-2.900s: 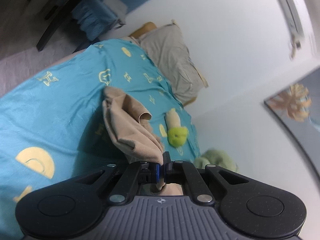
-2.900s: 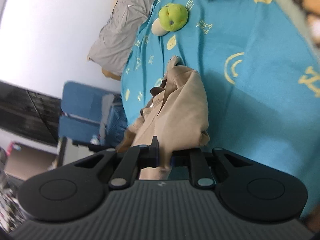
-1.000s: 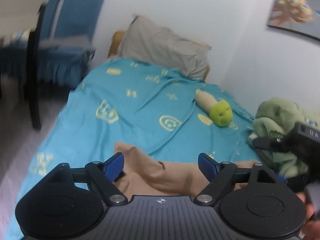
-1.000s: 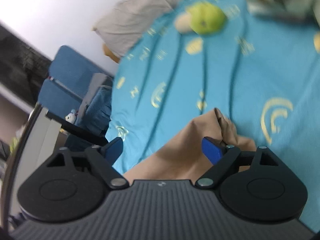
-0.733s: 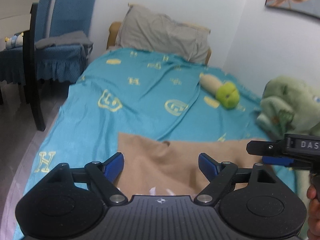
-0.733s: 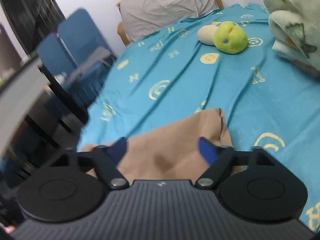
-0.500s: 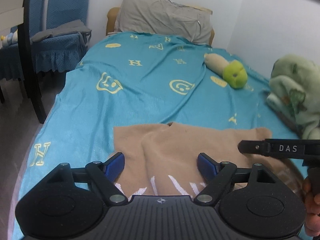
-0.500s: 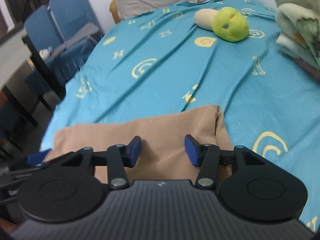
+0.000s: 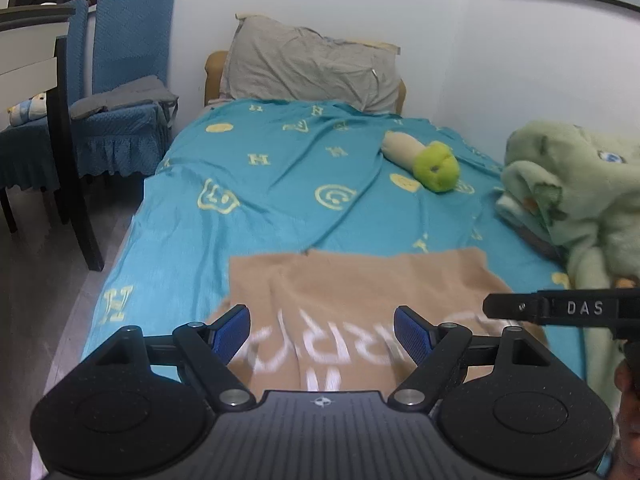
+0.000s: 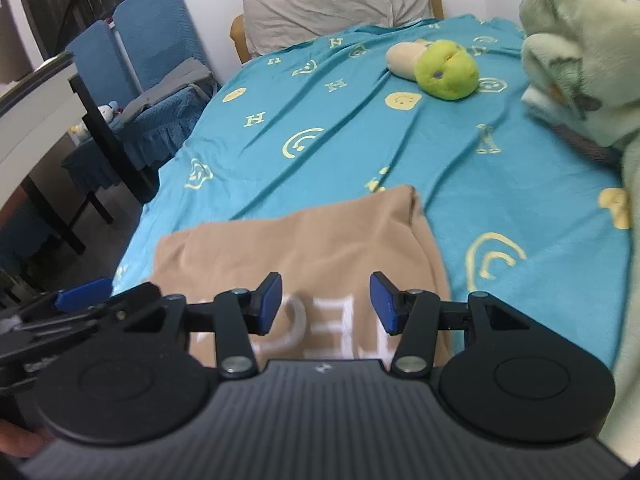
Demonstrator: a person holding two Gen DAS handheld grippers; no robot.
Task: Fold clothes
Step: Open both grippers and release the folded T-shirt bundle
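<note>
Tan garment's (image 9: 360, 284) white lettering blurred, near edge hidden.

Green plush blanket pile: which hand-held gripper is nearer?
Right. The right hand-held gripper hovers over the tan shirt's side next to the green plush blanket pile; the left hand-held gripper is over its far side.
</note>
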